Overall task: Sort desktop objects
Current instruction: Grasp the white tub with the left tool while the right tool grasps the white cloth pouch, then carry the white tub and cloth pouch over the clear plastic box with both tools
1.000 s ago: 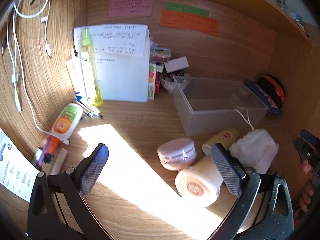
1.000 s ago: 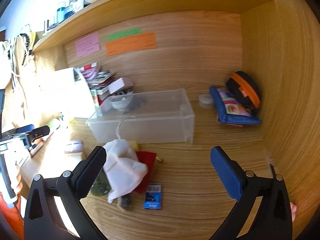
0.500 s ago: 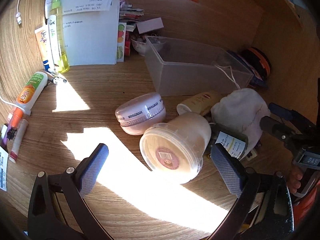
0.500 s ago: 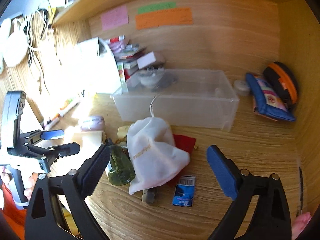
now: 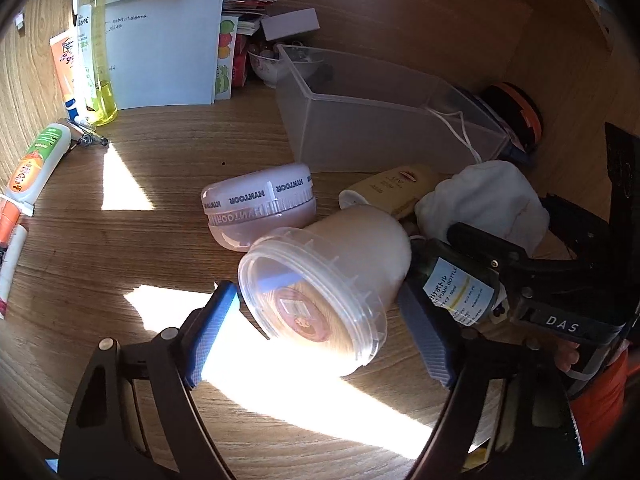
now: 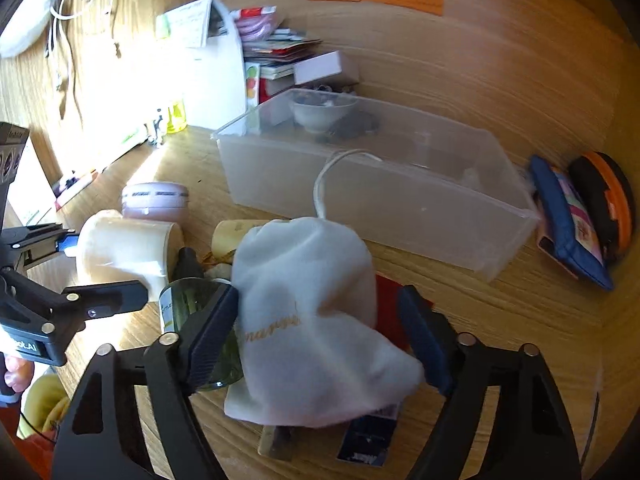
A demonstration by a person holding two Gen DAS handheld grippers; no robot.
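A cream tub [image 5: 332,264] with a clear lid lies on its side on the wooden desk. My left gripper [image 5: 315,291] straddles its lid end; the jaws are closing, the left pad at the rim and a small gap on the right. Behind it sit a pink round tin [image 5: 260,204] and a yellow tube [image 5: 392,186]. My right gripper [image 6: 319,292] is closing around a white drawstring pouch [image 6: 308,300], its pads just at the cloth. A dark green pump bottle [image 6: 188,300] lies beside the pouch. An empty clear bin [image 6: 380,200] stands behind.
Tubes [image 5: 36,164] and a yellow bottle [image 5: 94,64] line the left wall by a white paper stand [image 5: 164,52]. A bowl [image 6: 320,112] and boxes sit behind the bin. A blue pouch [image 6: 568,220] and orange-black case [image 6: 604,196] lie right. A red cloth [image 6: 388,304] and blue card [image 6: 364,440] lie under the pouch.
Both grippers came down and forward over the pile, and both jaws narrowed from wide open. The left now straddles the cream tub; the right now straddles the white pouch.
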